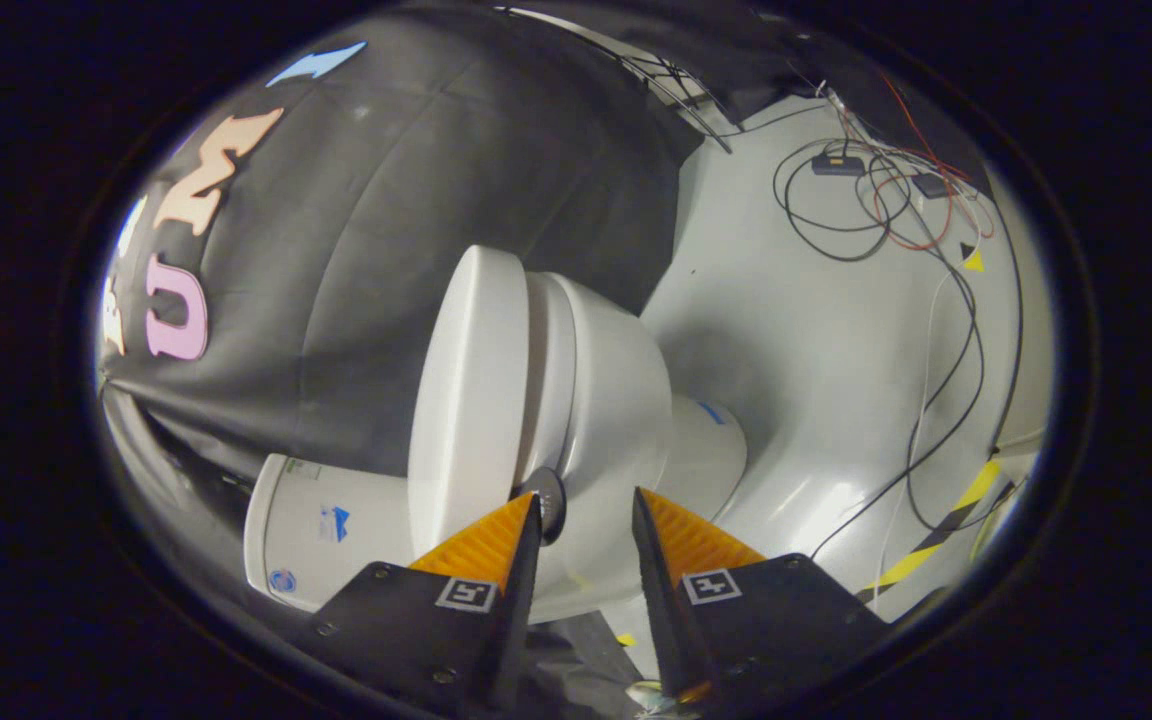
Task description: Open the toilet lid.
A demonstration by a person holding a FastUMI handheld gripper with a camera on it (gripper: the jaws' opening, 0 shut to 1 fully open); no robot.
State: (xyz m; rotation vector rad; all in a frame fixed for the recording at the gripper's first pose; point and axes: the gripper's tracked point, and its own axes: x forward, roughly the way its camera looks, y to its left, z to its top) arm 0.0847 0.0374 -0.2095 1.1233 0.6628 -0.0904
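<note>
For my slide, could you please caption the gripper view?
Open gripper nears the closed toilet lid; cables lie beyond.

**Hidden and cut-off parts**

Toilet (596, 400) base hidden behind gripper (586, 500) fingers. Tank (326, 525) cut off low, stickers too small to tell. Small round part at one fingertip, contact unclear. Floor cables (876, 200) run out past the edge.
</note>
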